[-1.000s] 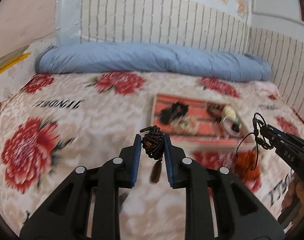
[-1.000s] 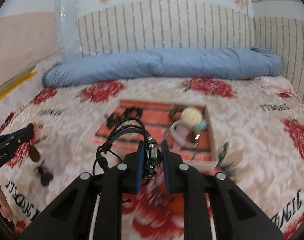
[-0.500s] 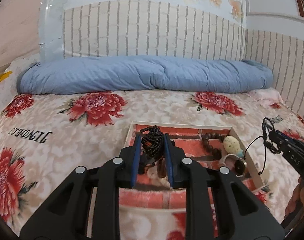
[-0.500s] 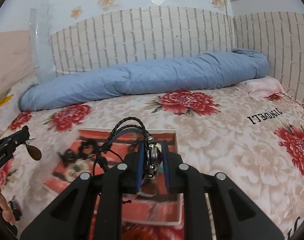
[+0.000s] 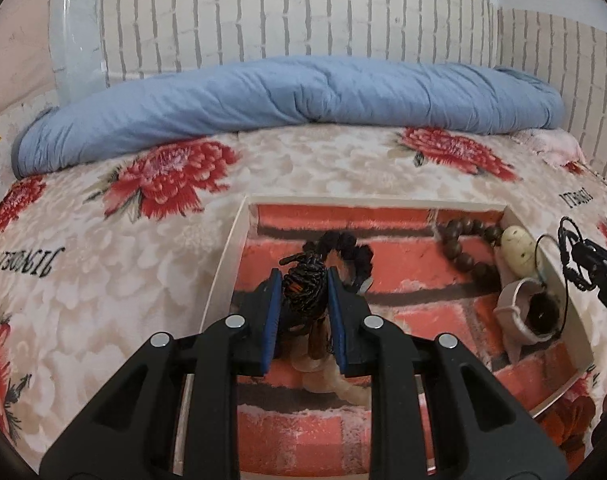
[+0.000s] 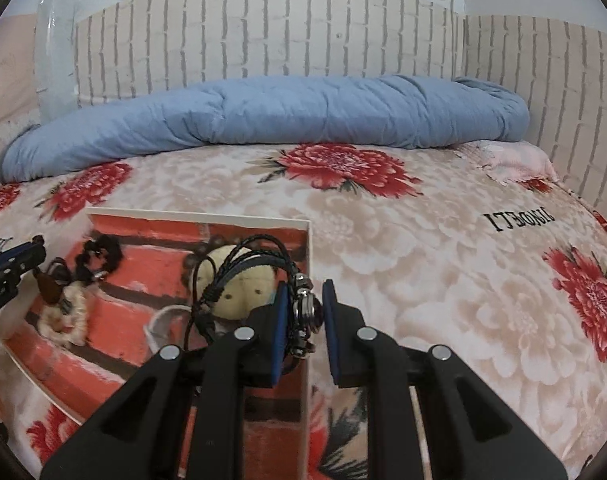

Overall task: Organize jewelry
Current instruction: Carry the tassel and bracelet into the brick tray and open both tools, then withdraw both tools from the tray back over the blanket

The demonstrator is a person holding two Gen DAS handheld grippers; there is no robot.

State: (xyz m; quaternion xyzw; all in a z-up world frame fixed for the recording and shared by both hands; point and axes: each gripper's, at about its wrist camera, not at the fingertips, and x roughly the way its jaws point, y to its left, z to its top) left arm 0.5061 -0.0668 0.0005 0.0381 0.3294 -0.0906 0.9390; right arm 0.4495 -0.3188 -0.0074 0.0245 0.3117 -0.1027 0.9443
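Left wrist view, left tool point(image 5: 303, 280): jaws nearly closed, blue pads pinching a bunched dark beaded string point(image 5: 305, 286) whose brown pendant point(image 5: 315, 340) hung straight down between the fingers.
Left wrist view, place: the left tool was over the left half of the tray point(image 5: 223, 276), which lay on the floral bedspread point(image 5: 103, 288).
Left wrist view, tray contents: a black beaded piece point(image 5: 353, 250), a brown bead bracelet point(image 5: 467, 248), a cream spotted egg-shaped piece point(image 5: 519, 250) and a pale watch strap point(image 5: 519, 316) at the right end.
Left wrist view, right tool point(image 5: 583, 268): at the right edge, a thin black cord loop hanging from its tip.
Right wrist view, right tool point(image 6: 305, 312): jaws narrowly apart, clamped on the metal clasp of a black braided cord bracelet point(image 6: 255, 264); its loop arched up and to the left, over the tray's right end.
Right wrist view, left tool point(image 6: 15, 268): at the left edge, pendant dangling over the tray.
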